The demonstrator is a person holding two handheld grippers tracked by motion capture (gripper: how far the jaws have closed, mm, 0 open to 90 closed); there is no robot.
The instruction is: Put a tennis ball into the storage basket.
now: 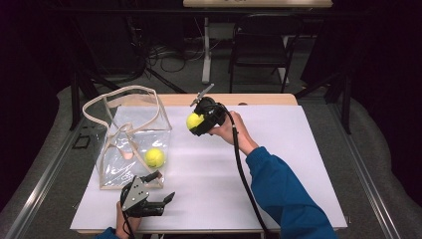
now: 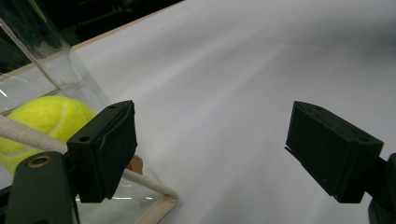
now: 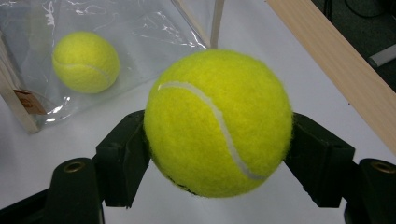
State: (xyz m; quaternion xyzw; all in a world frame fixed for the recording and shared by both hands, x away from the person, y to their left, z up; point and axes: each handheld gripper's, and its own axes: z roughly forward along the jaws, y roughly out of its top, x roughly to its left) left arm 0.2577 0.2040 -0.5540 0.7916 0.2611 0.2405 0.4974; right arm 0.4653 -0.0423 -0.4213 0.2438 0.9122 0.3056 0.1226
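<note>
Work in hand: I judge it to be loading tennis balls into the clear bag [image 1: 130, 144] that stands on the left part of the desk [image 1: 278, 164].
Ball already stowed: one tennis ball in the bag [image 1: 155, 157] rests on the bag's floor, near its front right corner; it also shows through the plastic in the right gripper view [image 3: 86, 61].
Ball in transit: my right hand-held gripper [image 1: 195, 121] is clamped on the second tennis ball [image 3: 218, 122], one jaw pressing each side. In the high view this held ball [image 1: 194, 121] hangs clear of the desk, to the right of the bag and near its upper rim, not yet over the opening.
Left hand-held gripper: my left hand-held gripper [image 1: 160, 188] sits at the near edge of the desk, just beside the bag's front corner, jaws spread wide with nothing between them; one jaw lies close to the bag's trim, and I cannot tell whether it touches.
Bag condition: upright, mouth open at the top, cream handles [image 1: 119, 102] arching over it.
Done: one ball bagged; second ball picked up and off the desk.
Left to do: carry the held ball over the bag's mouth, lower it in and release.
Further balls: no loose ball lies on the desk.
</note>
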